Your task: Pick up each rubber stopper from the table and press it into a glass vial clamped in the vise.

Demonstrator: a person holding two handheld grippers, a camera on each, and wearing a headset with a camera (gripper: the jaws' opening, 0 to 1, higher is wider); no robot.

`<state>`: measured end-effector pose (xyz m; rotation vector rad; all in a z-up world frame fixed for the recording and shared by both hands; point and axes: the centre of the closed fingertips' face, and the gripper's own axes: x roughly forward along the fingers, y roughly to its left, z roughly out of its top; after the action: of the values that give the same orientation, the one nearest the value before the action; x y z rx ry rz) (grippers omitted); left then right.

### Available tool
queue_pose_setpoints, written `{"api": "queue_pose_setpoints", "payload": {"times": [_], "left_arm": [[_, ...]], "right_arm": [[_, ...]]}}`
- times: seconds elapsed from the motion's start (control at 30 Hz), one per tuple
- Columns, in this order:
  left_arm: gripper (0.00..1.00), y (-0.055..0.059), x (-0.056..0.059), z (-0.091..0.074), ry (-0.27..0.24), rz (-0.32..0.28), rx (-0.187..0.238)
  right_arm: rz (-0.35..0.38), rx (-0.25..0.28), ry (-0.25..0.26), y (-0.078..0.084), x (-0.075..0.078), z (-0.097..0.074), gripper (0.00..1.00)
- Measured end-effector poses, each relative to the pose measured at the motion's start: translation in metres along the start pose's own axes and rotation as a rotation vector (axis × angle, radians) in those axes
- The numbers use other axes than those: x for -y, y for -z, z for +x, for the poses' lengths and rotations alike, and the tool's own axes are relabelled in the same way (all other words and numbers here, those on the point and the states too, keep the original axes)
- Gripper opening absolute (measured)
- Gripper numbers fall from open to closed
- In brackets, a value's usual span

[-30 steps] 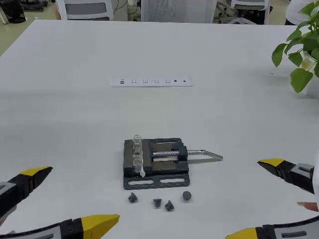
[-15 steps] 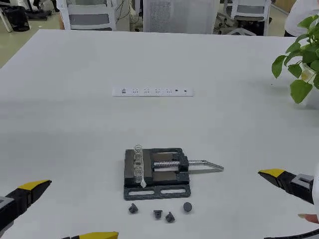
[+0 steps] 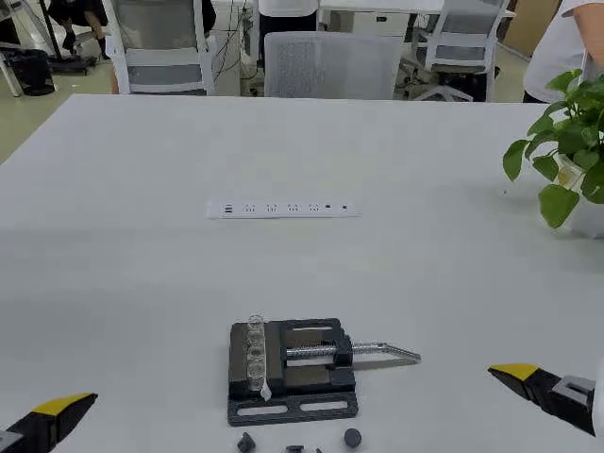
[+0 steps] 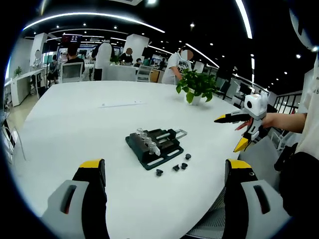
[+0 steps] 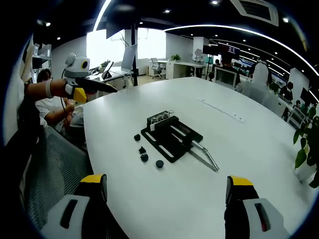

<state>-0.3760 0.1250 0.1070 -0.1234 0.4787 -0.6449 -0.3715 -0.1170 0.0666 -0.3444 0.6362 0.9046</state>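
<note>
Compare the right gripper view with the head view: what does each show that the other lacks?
Right gripper view: all four rubber stoppers in full, and the left gripper, open. Head view: a grey mesh chair beyond the table. Both: the vise holding a row of glass vials.

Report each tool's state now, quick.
Left tool: open, holding nothing.
Right tool: open, holding nothing.
</note>
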Motion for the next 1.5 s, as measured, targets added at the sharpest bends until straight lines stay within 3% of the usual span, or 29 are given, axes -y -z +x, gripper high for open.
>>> {"api": "queue_pose_setpoints", "payload": {"times": [0.3,0.8,1.07,1.33,1.5], "left_arm": [[0.99,-0.005,0.005,0.000,0.005,0.019,0.012],[0.99,0.003,0.015,0.000,0.011,0.035,-0.005],[0.99,0.007,0.012,0.001,0.014,0.051,-0.019],[0.99,0.010,0.008,0.003,0.014,0.100,-0.047],[0.99,0.011,0.008,0.003,0.018,0.132,-0.059]], "right_arm": [[-0.020,-0.004,0.010,0.001,0.003,-0.007,0.99],[-0.041,-0.021,0.008,0.004,0.004,-0.008,0.98],[-0.084,-0.047,-0.028,0.003,0.005,0.000,0.96],[-0.240,-0.114,-0.103,-0.011,0.012,0.015,0.95],[-0.281,-0.144,-0.149,-0.017,0.013,0.027,0.93]]}}
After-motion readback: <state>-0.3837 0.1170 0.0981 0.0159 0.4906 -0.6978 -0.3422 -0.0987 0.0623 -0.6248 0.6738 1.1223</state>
